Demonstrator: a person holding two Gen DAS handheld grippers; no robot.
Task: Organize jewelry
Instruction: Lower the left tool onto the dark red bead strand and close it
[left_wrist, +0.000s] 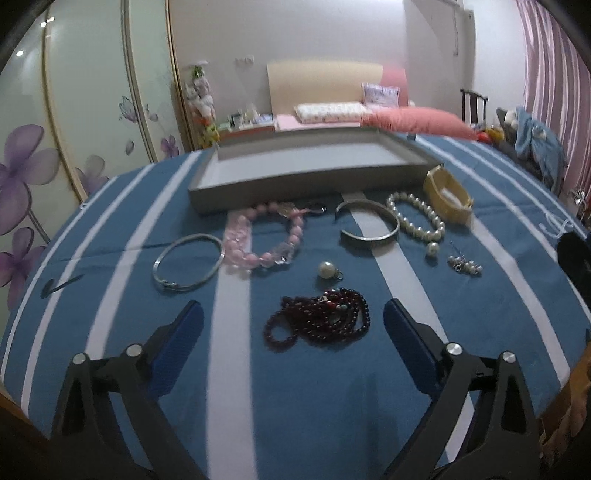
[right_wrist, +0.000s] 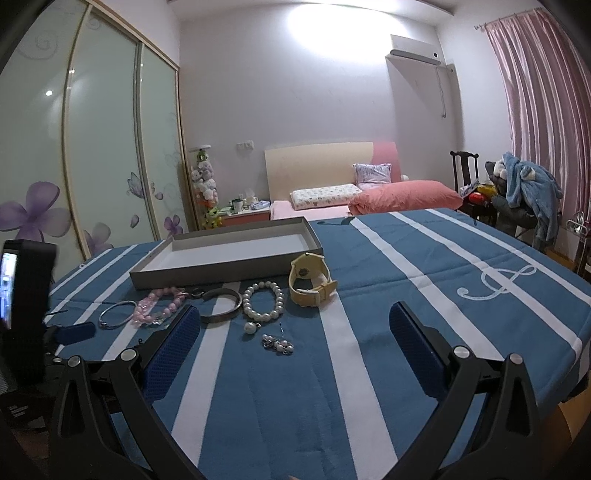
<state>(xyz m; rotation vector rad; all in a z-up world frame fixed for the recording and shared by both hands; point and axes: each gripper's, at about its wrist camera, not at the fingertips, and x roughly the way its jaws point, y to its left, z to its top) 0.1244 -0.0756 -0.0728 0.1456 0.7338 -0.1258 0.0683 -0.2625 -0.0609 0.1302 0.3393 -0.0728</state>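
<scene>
Left wrist view first, and we read it from its left edge: a thin silver bangle (left_wrist: 189, 263) lies on the blue striped cloth (left_wrist: 314, 398); just right of it sits a tangle of pink beads (left_wrist: 263, 236), blurred so that we cannot tell how many strands it is; behind these stands the shallow grey tray (left_wrist: 295, 184), its inside bare as far as we see; a loose pearl (left_wrist: 327, 268) lies nearer us, and the dark red bead strand (left_wrist: 317, 318) is heaped between the wide-spread fingers of the left gripper (left_wrist: 293, 322), which touch nothing and grasp nothing; further right come a broad silver cuff (left_wrist: 369, 230), a pearl bracelet (left_wrist: 415, 218), a yellow watch (left_wrist: 448, 194) on its side beside the tray's corner, and a small cluster of earrings (left_wrist: 465, 264), too fine to make out; a dark shape at the far right edge is cut off.

Right wrist view: at the left edge we see the other gripper's body, partly cropped; the right gripper (right_wrist: 293, 330) also stands wide apart and empty above the cloth, its left finger (right_wrist: 173, 347) covering part of the pink beads and the cuff; the red strand is hidden here; the earrings lie just ahead of its fingers.
</scene>
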